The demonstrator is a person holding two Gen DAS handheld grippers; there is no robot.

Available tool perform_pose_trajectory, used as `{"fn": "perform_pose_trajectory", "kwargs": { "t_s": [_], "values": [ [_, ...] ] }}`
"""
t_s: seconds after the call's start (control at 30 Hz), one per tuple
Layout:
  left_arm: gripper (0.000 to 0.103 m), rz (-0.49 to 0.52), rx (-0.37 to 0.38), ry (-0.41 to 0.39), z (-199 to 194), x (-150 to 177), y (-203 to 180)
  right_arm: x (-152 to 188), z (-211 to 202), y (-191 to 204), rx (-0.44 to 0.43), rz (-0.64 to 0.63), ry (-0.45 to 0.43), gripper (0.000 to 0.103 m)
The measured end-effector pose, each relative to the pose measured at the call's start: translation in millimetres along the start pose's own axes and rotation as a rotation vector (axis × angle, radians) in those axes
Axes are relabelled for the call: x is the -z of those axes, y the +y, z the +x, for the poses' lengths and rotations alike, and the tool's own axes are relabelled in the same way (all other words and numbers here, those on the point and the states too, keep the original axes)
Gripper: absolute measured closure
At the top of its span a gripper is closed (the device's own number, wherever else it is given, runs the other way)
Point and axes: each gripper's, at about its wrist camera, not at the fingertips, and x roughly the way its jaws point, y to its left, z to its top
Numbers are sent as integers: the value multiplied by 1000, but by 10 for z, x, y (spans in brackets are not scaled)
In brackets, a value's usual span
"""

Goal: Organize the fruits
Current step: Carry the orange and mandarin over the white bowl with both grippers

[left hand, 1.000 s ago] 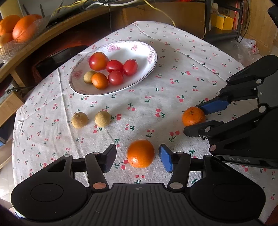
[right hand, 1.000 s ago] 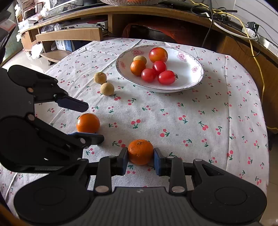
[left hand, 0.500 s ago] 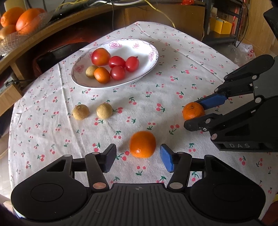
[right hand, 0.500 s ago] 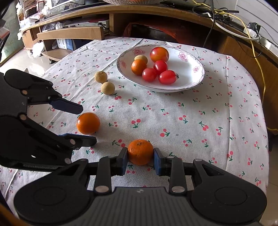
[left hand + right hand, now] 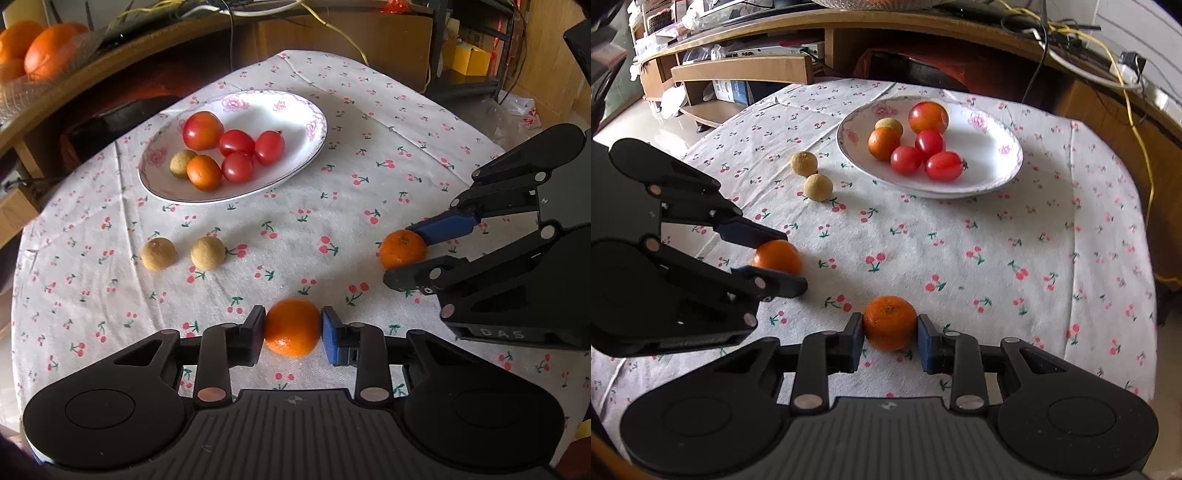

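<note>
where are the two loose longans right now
The two longans sit side by side on the tablecloth, just outside the plate's near rim, beyond and to the left of the left gripper.

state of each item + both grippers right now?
left gripper: shut on left mandarin
right gripper: shut on right mandarin
plate: on the tablecloth, holds four tomatoes, one mandarin, one longan
two longans: loose on the tablecloth, beside the plate
</note>
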Motion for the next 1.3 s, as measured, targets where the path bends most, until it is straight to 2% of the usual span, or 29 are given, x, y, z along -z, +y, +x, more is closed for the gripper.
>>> {"fn": "perform_pose_trajectory", "kwargs": {
  "t_s": [0.47,1.3],
  "values": [
    [63,-10,-29,-9,-28,-117,-10,-97,3,-7,28,9,-13,71],
    [64,7,-107,-91,-175,-389,-35,-250,-100,-64,80,13,-72,71]
  ]
}}
